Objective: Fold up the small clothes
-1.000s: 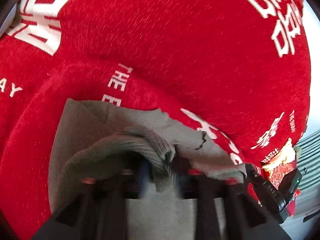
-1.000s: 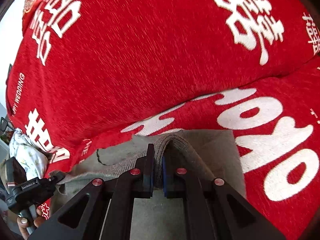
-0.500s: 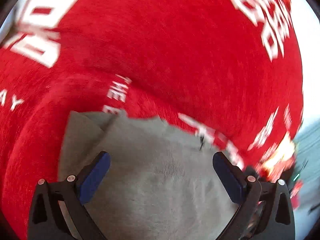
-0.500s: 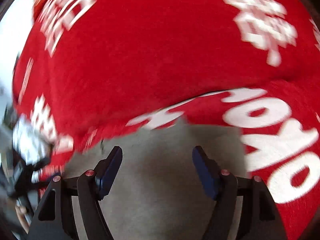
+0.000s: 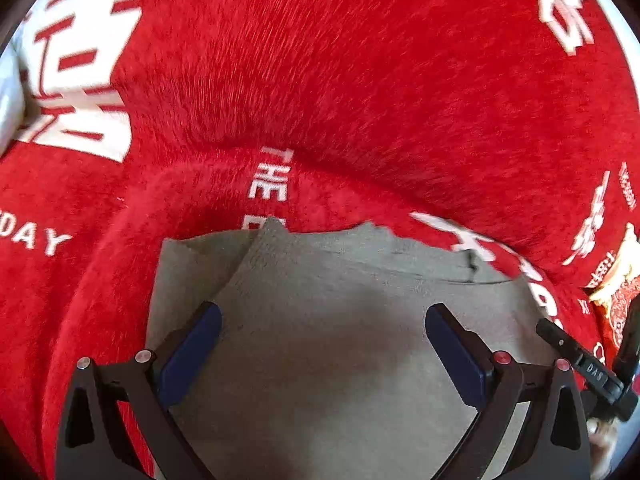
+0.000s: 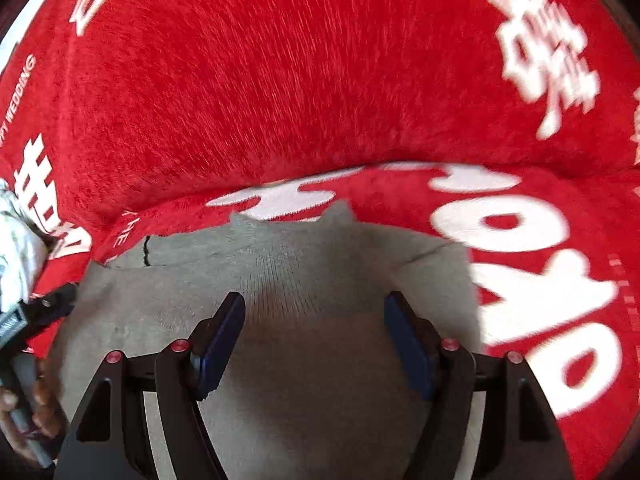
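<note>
Left gripper (image 5: 322, 350) and right gripper (image 6: 314, 338), jaws just opened, released grey garment (image 5: 340, 360); only right view shows its right edge, red cover (image 6: 540, 280) beyond.

A plush red cover printed with white characters and lettering (image 5: 360, 100) carries everything, rising into a padded back beyond the claws. Flat on its seat lies a grey knitted garment (image 5: 320, 340), spread directly beneath and between both claws, its far edge just ahead of their tips
</note>
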A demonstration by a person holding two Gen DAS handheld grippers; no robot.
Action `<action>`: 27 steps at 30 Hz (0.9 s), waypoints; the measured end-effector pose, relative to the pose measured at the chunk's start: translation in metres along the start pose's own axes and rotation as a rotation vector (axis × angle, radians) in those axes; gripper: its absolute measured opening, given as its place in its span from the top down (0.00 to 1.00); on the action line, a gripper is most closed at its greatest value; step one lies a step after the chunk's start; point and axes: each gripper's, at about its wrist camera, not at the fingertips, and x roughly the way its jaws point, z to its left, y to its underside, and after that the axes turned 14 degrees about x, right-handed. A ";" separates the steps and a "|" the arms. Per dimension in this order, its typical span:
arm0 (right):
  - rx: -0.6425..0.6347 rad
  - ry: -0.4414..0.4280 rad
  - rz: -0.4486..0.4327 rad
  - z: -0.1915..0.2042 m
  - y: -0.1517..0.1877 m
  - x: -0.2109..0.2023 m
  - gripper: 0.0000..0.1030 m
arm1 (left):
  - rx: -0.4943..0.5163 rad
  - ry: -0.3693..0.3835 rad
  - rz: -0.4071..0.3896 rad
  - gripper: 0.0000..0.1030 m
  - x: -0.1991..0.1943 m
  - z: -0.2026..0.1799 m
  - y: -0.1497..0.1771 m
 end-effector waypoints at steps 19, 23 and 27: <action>-0.163 -0.011 -0.057 0.013 0.120 -0.083 0.22 | 0.111 -0.085 -0.036 0.00 -0.075 -0.056 0.123; -0.314 0.023 -0.040 0.027 0.164 -0.069 0.22 | 0.154 -0.145 -0.019 0.00 -0.073 -0.059 0.152; -0.270 0.020 -0.075 -0.003 0.162 -0.076 0.17 | 0.212 -0.198 -0.027 0.00 -0.085 -0.050 0.169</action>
